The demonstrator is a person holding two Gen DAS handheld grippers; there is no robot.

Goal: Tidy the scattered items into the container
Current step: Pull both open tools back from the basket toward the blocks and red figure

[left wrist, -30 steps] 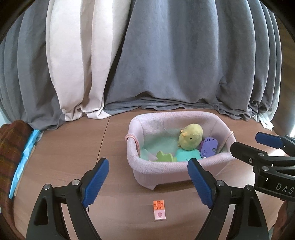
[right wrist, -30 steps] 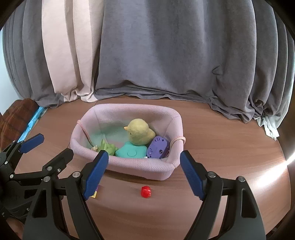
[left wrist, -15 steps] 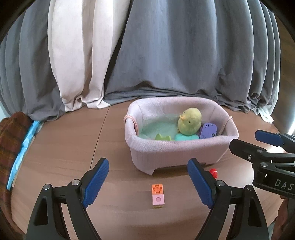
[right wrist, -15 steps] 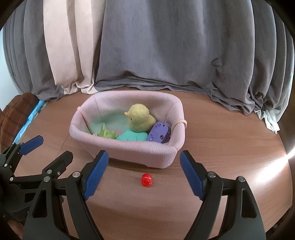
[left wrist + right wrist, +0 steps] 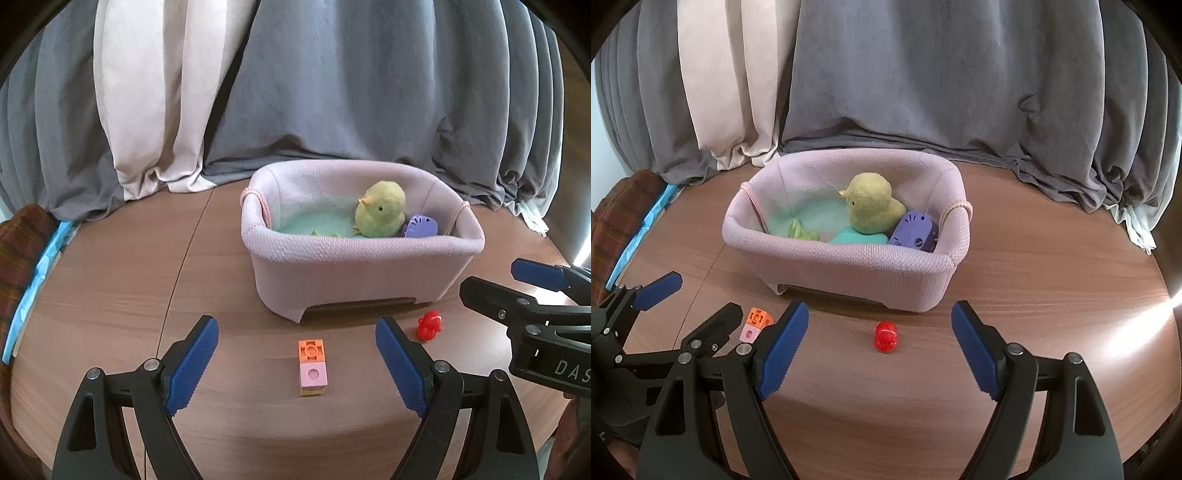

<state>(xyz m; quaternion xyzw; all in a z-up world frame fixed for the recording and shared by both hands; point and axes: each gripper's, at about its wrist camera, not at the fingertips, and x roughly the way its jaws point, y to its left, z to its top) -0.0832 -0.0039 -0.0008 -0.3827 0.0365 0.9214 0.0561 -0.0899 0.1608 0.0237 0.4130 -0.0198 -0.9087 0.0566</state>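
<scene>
Straight ahead of your left gripper (image 5: 297, 363), between its wide-spread, empty fingers, sits the orange-and-pink block stack (image 5: 312, 367) on the wooden table (image 5: 110, 295). Your right gripper (image 5: 879, 345) is spread just as wide, holding nothing, with the small red toy (image 5: 885, 336) centred between its fingertips. Beyond both, the pink fabric basket (image 5: 849, 264) stands close behind the two loose pieces.

Done so far, by the look of it: yellow plush chick (image 5: 871, 208), purple toy (image 5: 915, 232), teal piece (image 5: 857, 236) and green piece (image 5: 799, 232) all lie inside the basket.

Left to do: block stack and red toy, both outside, near the basket's front wall. No other strays visible on the table. Judged mostly finished; each gripper seems lined up on its own item.
</scene>
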